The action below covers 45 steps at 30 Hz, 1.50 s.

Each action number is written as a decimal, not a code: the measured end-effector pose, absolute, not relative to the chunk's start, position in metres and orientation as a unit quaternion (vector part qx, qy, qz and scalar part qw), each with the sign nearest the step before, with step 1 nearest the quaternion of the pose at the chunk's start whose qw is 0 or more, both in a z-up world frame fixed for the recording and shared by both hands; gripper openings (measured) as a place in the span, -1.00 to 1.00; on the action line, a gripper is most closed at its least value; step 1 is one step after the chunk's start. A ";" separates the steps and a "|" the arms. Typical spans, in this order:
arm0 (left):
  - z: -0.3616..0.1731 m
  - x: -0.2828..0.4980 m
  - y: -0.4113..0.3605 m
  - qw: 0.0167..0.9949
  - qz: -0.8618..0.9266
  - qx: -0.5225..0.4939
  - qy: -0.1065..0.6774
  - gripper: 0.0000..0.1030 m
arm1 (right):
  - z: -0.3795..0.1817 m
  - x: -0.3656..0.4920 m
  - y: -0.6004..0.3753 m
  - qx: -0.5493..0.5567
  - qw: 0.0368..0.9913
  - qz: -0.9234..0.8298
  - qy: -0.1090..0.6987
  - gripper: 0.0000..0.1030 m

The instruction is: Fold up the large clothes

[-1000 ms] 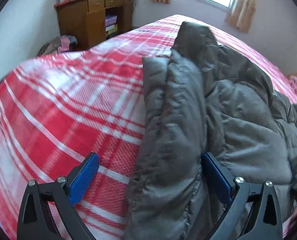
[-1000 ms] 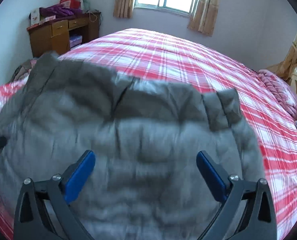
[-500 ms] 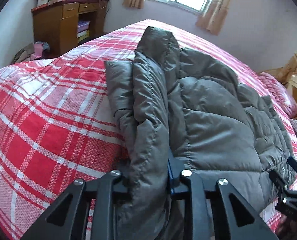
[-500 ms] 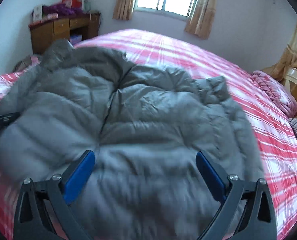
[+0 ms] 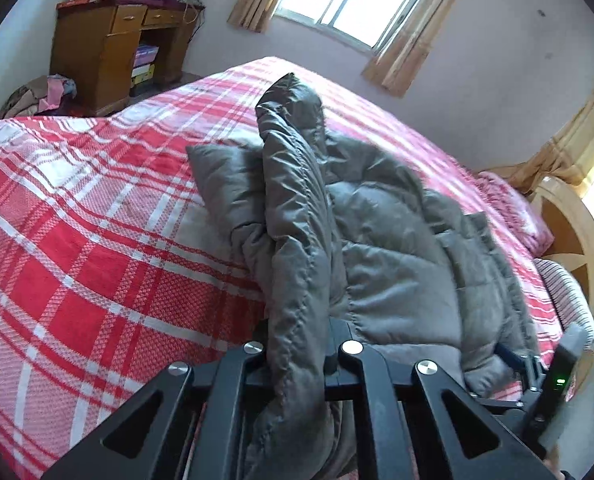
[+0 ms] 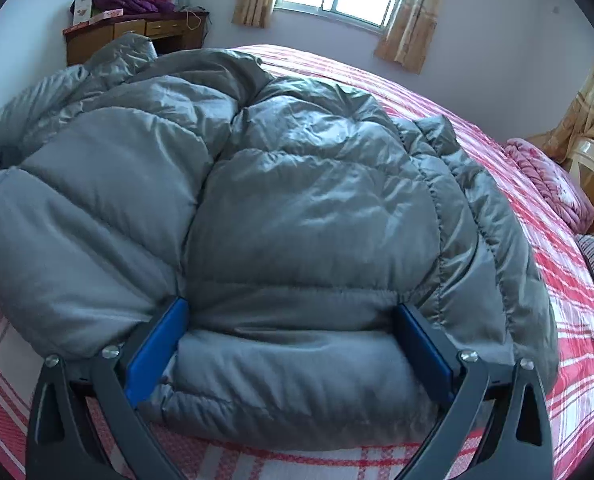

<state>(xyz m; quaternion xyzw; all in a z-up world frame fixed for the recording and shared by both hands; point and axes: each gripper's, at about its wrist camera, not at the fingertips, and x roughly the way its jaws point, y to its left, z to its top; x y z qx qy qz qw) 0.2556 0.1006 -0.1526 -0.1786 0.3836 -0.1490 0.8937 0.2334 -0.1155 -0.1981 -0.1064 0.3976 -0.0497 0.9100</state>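
A grey puffer jacket (image 5: 393, 248) lies on the red plaid bed (image 5: 77, 216). My left gripper (image 5: 299, 354) is shut on the jacket's left edge, a raised fold running away from me. In the right wrist view the jacket (image 6: 297, 184) fills the frame. My right gripper (image 6: 293, 340) is open, its blue pads (image 6: 157, 344) straddling the jacket's near hem, which bulges between them. The right gripper also shows at the lower right of the left wrist view (image 5: 537, 376).
A wooden desk (image 5: 109, 48) with clutter stands at the far left by the wall. A window with curtains (image 5: 349, 0) is at the back. A pink blanket (image 6: 553, 184) and a wooden chair (image 5: 573, 232) are at the right of the bed.
My left gripper shut on the jacket's edge and lifted it slightly. My right gripper came down to the near hem, staying open.
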 end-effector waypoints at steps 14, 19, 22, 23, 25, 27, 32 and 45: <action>-0.085 0.242 0.077 0.910 -0.174 -0.161 0.341 -0.86 | -0.182 0.233 -0.146 -0.105 0.906 -0.006 0.411 0.96; -0.028 0.244 0.006 0.928 -0.206 -0.081 0.299 -0.86 | -0.143 0.202 -0.210 -0.034 0.940 -0.038 0.338 0.97; -0.011 0.248 -0.041 0.929 -0.230 -0.039 0.287 -0.86 | -0.135 0.189 -0.270 0.016 0.945 -0.087 0.314 1.00; -0.009 0.249 -0.059 0.928 -0.238 -0.023 0.284 -0.86 | -0.135 0.186 -0.281 0.024 0.945 -0.098 0.312 1.00; -0.010 0.249 -0.106 0.924 -0.259 0.014 0.280 -0.86 | -0.141 0.184 -0.317 0.046 0.939 -0.130 0.315 1.00; -0.018 0.248 -0.146 0.921 -0.270 0.054 0.276 -0.86 | -0.152 0.174 -0.354 0.079 0.931 -0.158 0.321 1.00; -0.061 0.249 -0.240 0.905 -0.282 0.144 0.285 -0.86 | -0.169 0.154 -0.393 0.113 0.918 -0.198 0.324 1.00; -0.105 0.204 -0.324 0.891 -0.235 0.315 0.226 -0.52 | -0.183 0.130 -0.424 0.179 0.904 -0.205 0.330 1.00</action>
